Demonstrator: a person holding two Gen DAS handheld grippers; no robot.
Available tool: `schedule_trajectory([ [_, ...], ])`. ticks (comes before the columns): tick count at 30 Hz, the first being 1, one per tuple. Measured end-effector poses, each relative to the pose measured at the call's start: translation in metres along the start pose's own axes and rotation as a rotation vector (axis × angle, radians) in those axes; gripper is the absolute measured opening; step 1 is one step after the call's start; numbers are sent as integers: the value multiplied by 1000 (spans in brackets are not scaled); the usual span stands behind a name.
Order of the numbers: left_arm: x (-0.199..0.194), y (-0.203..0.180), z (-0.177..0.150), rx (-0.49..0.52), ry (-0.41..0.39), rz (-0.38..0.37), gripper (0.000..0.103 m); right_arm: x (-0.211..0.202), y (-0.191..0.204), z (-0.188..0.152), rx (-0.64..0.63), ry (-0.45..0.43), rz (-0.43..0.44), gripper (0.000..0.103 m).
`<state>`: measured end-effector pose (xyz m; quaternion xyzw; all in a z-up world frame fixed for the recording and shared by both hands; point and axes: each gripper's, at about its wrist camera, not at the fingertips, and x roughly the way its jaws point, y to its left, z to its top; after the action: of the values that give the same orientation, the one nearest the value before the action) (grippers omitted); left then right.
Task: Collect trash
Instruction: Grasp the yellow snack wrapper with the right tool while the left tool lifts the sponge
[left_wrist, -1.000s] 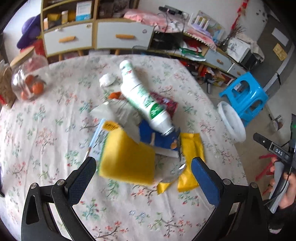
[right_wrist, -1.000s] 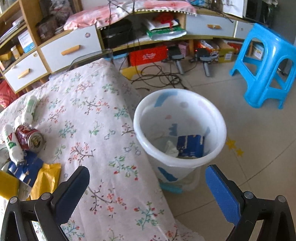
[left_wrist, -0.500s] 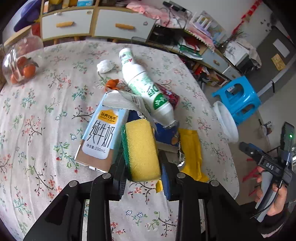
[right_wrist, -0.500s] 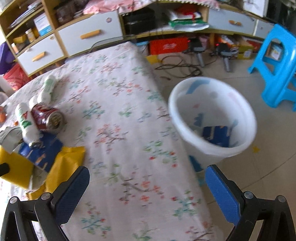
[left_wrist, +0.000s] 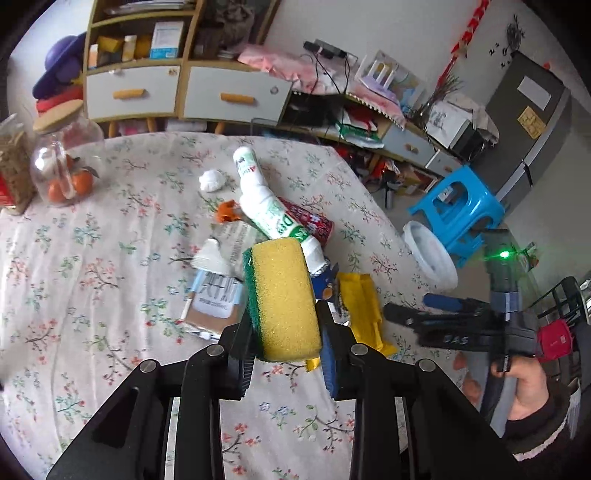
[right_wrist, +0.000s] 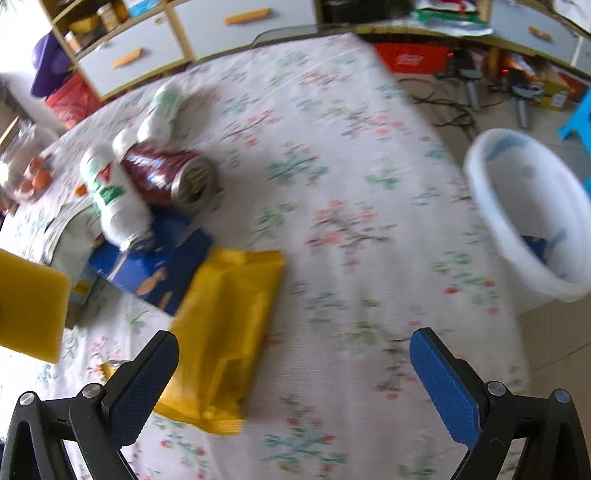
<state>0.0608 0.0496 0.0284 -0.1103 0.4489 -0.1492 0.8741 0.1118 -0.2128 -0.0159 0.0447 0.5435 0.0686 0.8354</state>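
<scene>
My left gripper is shut on a yellow sponge with a green back and holds it above the floral table. Under it lies a trash pile: a white bottle, a red can, a milk carton, a blue wrapper, a yellow bag and a white paper wad. My right gripper is open and empty over the yellow bag. The sponge also shows at the left edge of the right wrist view. The white trash bin stands on the floor beside the table.
A glass jar of oranges stands at the table's far left. A blue stool is beside the bin. Drawers and shelves line the back wall. The right gripper and its hand show in the left wrist view.
My left gripper closed on the sponge and lifted it off the pile. My right gripper swung left from above the bin to over the table and the yellow bag.
</scene>
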Motion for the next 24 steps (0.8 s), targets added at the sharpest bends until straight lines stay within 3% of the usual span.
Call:
schedule_trajectory([
  [5,-7,18,-4,-27,-5,12,31,25,32,0,-49,50,3,102],
  [12,-12,35,-9,-57,0,9,31,56,54,-7,-96,110,-57,102],
  [17,-16,36,-12,-67,-1,-6,31,63,62,-10,-141,104,-130,102],
  [24,-18,32,-14,-59,1,-19,31,59,61,-16,-152,98,-129,99],
])
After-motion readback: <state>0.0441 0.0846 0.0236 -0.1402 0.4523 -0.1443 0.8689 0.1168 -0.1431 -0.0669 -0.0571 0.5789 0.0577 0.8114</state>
